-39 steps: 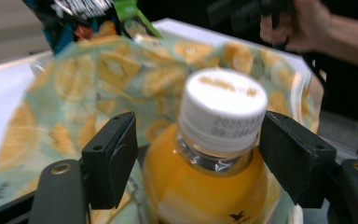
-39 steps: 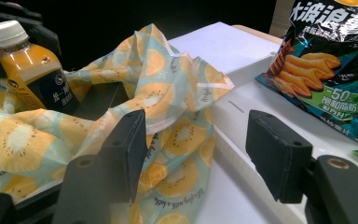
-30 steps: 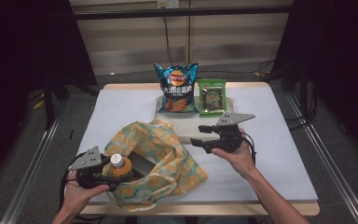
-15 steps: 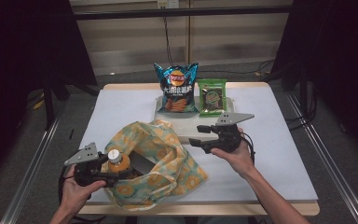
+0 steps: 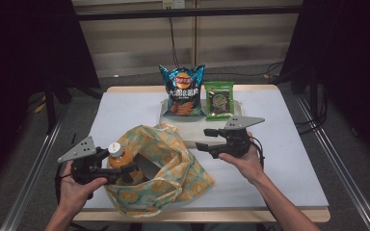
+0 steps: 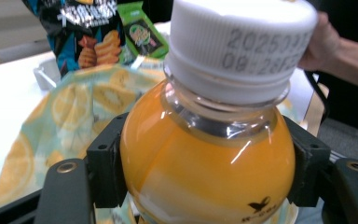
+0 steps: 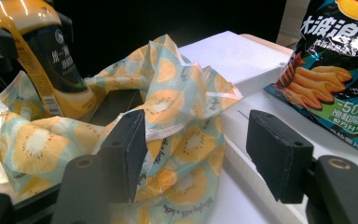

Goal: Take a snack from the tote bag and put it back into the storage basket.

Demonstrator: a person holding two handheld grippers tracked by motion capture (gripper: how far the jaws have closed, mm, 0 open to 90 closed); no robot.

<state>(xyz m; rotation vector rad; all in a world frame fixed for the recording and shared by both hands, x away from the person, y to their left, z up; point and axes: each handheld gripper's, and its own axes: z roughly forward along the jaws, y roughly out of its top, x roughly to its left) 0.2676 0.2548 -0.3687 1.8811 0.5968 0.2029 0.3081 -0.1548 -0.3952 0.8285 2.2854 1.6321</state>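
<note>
An orange juice bottle (image 5: 117, 155) with a white cap (image 6: 242, 46) stands tilted over the open mouth of a fruit-print fabric bag (image 5: 173, 173). My left gripper (image 5: 118, 162) is shut on the bottle's shoulder; the pads (image 6: 107, 168) press on both sides of it. In the right gripper view the bottle (image 7: 42, 60) hangs at the bag's far rim, its base hidden by fabric. My right gripper (image 5: 203, 138) is open beside the bag's right edge, jaws pointing left. Bag fabric (image 7: 177, 116) lies in front of its wide gap, untouched by the pads.
A white tray (image 5: 192, 131) sits behind the bag, at mid-table. A blue chip bag (image 5: 182, 91) and a green snack packet (image 5: 219, 98) lean upright at its back. The chip bag (image 7: 335, 70) is close to my right gripper's right jaw. Dark floor surrounds the table.
My left gripper has lifted the bottle upward out of the bag's mouth. The right gripper has stayed where it was.
</note>
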